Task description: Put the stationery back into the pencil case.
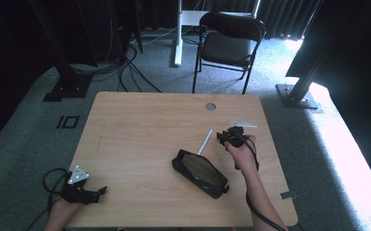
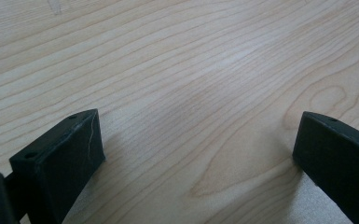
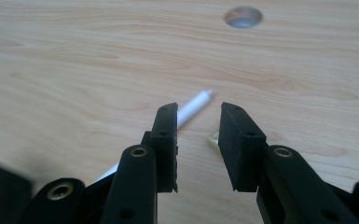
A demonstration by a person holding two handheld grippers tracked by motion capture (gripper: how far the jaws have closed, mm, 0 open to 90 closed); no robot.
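High view, near to far. Item one: your left gripper [image 1: 84, 190], resting at the near left corner of the table [image 1: 139, 120], jaws spread wide with nothing between them. Item two: a black pencil case [image 1: 200, 173], lying slantwise near the middle of the table, its top panel a dull brownish sheen, its zip end toward the near right. Item three: a white pen [image 1: 205, 141], slim and straight, lying flat on the wood just beyond the case's far end, angled from near left to far right, not visibly touching the case. Item four: your right gripper [image 1: 227, 138], just right of the pen, its grey plate pointing toward the far right edge. Item five: a round cable hole [image 1: 210, 106] near the table's far edge. Beyond the table, a black folding chair [image 1: 229, 41] on grey carpet.

Right gripper view. Your right gripper [image 3: 198, 140] stands parted by a narrow gap, gripping nothing; bare wood lies between the jaws. The white pen [image 3: 193, 105] runs behind the left jaw, its rounded tip emerging beside it; whether jaw and pen touch cannot be told. The cable hole [image 3: 243, 16] sits far ahead.

Left gripper view. Your left gripper [image 2: 196, 154] shows both jaws far apart over bare wood grain.
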